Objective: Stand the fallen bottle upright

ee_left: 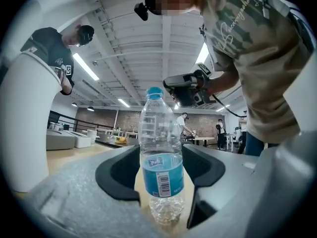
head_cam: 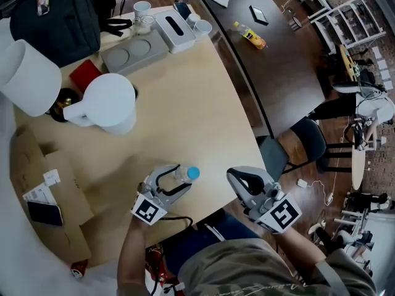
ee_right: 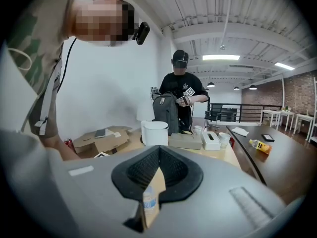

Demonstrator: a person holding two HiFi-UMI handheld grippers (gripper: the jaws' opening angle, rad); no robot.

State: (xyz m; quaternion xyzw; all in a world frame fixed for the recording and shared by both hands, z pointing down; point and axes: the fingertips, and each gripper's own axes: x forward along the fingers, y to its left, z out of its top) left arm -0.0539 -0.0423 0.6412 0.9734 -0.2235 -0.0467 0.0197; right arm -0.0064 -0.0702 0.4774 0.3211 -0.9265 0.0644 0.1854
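1. Left gripper (head_cam: pixel 174 179) is held low over the near edge of the table (head_cam: pixel 197 97). Its jaws are clamped on the bottle (head_cam: pixel 185 174), with one black pad pressed to each side at the blue label.
2. In the left gripper view the bottle (ee_left: pixel 161 152) is seen upright between the jaws, its base set on the wood and its blue cap at the top.
3. Right gripper (head_cam: pixel 236 177) is held near the left one, at the table's near corner, and the two are kept apart. Its jaws are brought together at the tips, and nothing is gripped between them.
4. In the right gripper view the bottle (ee_right: pixel 149 201) is glimpsed through the narrow slit below the closed tips, on the table beyond them.
5. A white jug (head_cam: pixel 108 103) is set further back on the table, well apart from the bottle.
6. A backpack (head_cam: pixel 62 17) and a tissue box (head_cam: pixel 176 29) are placed at the far end of the table.
7. Flattened cardboard (head_cam: pixel 62 184) is laid along the table's left side, and a phone (head_cam: pixel 44 213) is rested on it.
8. A yellow bottle (head_cam: pixel 250 37) is seen lying on a separate dark table (head_cam: pixel 278 73) to the right.
9. A second person (ee_right: pixel 183 90) is seen standing behind the backpack in the right gripper view.
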